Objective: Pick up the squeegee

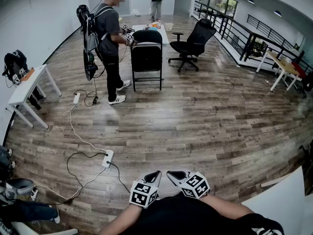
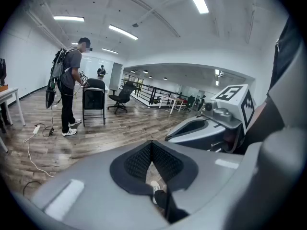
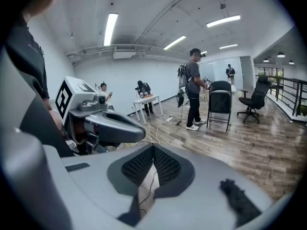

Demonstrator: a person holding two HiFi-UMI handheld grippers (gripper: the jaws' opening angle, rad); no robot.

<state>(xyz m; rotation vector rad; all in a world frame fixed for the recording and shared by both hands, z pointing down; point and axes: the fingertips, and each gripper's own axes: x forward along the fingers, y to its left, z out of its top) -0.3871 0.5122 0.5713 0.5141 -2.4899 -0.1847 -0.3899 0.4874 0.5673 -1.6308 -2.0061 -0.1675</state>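
No squeegee shows in any view. Both grippers are held close to my body above a wooden floor, side by side and pointing forward and down. My left gripper (image 1: pixel 155 174) is shut with nothing between its pads (image 2: pixel 144 159). My right gripper (image 1: pixel 171 174) is shut and empty too, its pads (image 3: pixel 163 164) meeting at the tip. Each gripper view shows the other gripper beside it: the right gripper (image 2: pixel 189 128) and the left gripper (image 3: pixel 120 123).
A person with a backpack (image 1: pixel 110 38) stands at a black folding chair (image 1: pixel 146 58); an office chair (image 1: pixel 193 43) is to its right. A white table (image 1: pixel 27 89) stands at the left. A power strip (image 1: pixel 107 158) with cables lies on the floor. A railing (image 1: pixel 234 31) runs along the right.
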